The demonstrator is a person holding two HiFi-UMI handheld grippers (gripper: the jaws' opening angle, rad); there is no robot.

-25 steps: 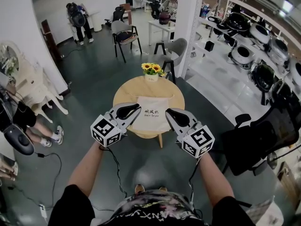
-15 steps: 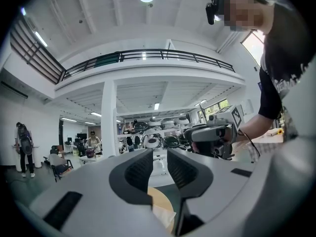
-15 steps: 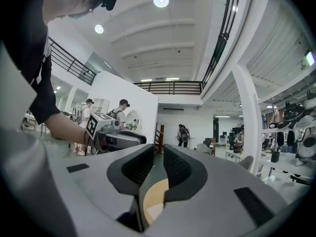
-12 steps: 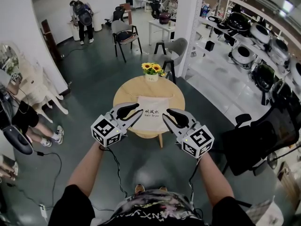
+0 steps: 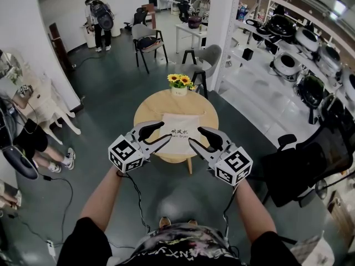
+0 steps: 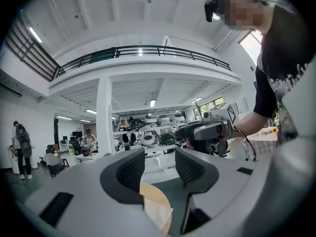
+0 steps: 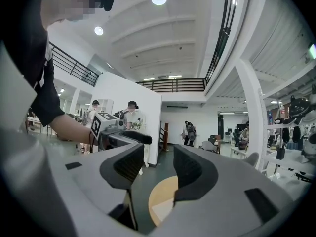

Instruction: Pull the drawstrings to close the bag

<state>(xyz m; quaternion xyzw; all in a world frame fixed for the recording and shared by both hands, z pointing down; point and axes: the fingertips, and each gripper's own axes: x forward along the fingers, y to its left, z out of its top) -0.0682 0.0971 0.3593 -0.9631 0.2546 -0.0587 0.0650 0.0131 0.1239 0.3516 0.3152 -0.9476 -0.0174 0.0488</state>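
Note:
A cream drawstring bag (image 5: 178,133) with dark print lies flat on the small round wooden table (image 5: 151,108). My left gripper (image 5: 163,132) hovers over the bag's near left edge, and my right gripper (image 5: 196,137) over its near right edge. They point toward each other. Both have just been opening and stand open with nothing between the fingers. In the left gripper view the left gripper (image 6: 160,166) frames the table (image 6: 154,194) and a bag corner (image 6: 158,216) below. The right gripper (image 7: 159,166) likewise looks over the table (image 7: 165,191). No drawstrings are visible.
A white pot of sunflowers (image 5: 179,85) stands at the table's far edge. Grey chairs (image 5: 206,60) stand behind it, and a black chair (image 5: 299,159) is at the right. Cables (image 5: 61,187) run over the floor on the left, where a person (image 5: 33,143) sits.
Both grippers' jaws have gone from shut to open. The hands have stayed where they were over the bag's near edge.

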